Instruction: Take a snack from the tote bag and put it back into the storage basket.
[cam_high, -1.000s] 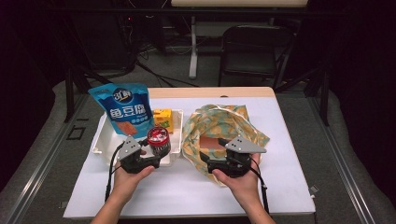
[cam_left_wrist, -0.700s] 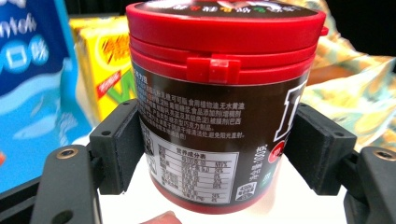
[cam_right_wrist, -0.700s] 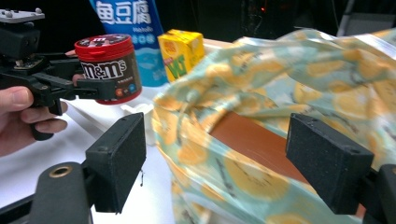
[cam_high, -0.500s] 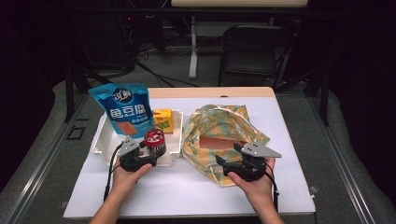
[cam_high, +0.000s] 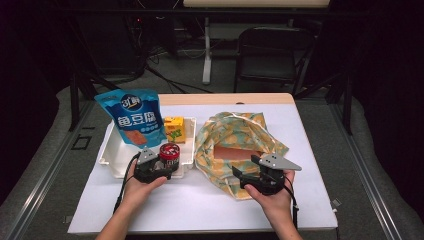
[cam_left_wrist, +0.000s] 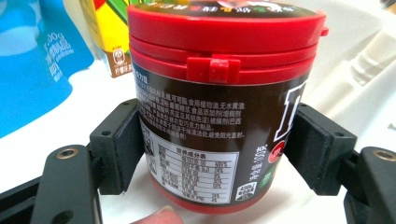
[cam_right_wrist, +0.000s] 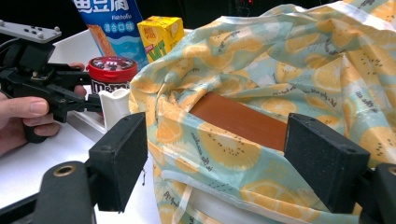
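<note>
The left gripper (cam_left_wrist: 219, 154) clamps a red-lidded candy jar (cam_left_wrist: 224, 102) between its pads, low on the label, over the white tray (cam_high: 111, 150) — a top-heavy hold that could tip the jar if swung. The right gripper (cam_right_wrist: 224, 163), jaws wide and empty, faces the fruit-print bag (cam_right_wrist: 289, 79) just ahead — apparently not touching it.

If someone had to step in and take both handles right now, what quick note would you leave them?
Left gripper: jaws shut on the red-lidded candy jar, which stands in the white tray.
Right gripper: open, at the near edge of the fruit-print bag, holding nothing.
Blue snack pouch and yellow drink carton also stand in the tray.
Done: jar gripped.
Left, probably: lift the jar into the bag's open mouth, then the other items.
</note>
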